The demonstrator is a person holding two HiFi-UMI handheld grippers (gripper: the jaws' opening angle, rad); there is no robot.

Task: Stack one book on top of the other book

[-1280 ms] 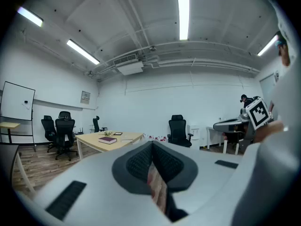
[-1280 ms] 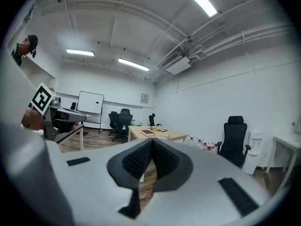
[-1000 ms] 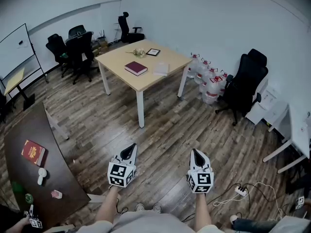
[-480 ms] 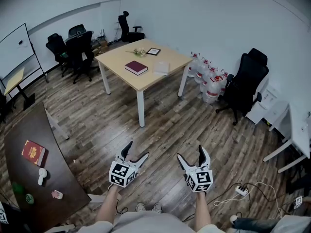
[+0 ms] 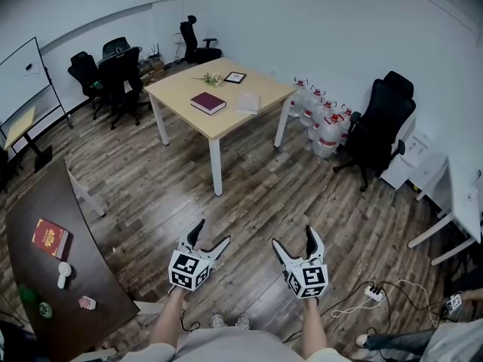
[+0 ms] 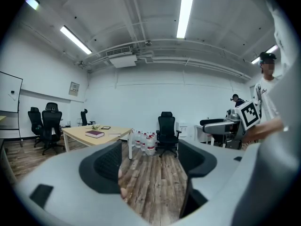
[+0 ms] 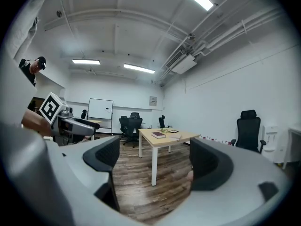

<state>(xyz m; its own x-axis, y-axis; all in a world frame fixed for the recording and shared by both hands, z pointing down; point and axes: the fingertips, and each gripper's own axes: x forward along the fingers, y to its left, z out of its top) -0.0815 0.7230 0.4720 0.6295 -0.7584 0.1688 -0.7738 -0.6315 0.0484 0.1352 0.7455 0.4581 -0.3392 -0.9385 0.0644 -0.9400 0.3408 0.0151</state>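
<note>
Both tongs hang low over the dark plank floor point(image 5: 256, 194), well short of the far table point(image 5: 177, 90). The left tongs point(image 5: 213, 234) and right tongs point(image 5: 294, 238) have just been opening. Their black textured pads stand wide, with only floorboards showing between them. On the pale wooden table with white legs a maroon hardback book point(image 5: 207, 102) lies flat. Just right of it is a thin pale slab point(image 5: 248, 105), probably the second book, though it is too small to be sure.
</note>
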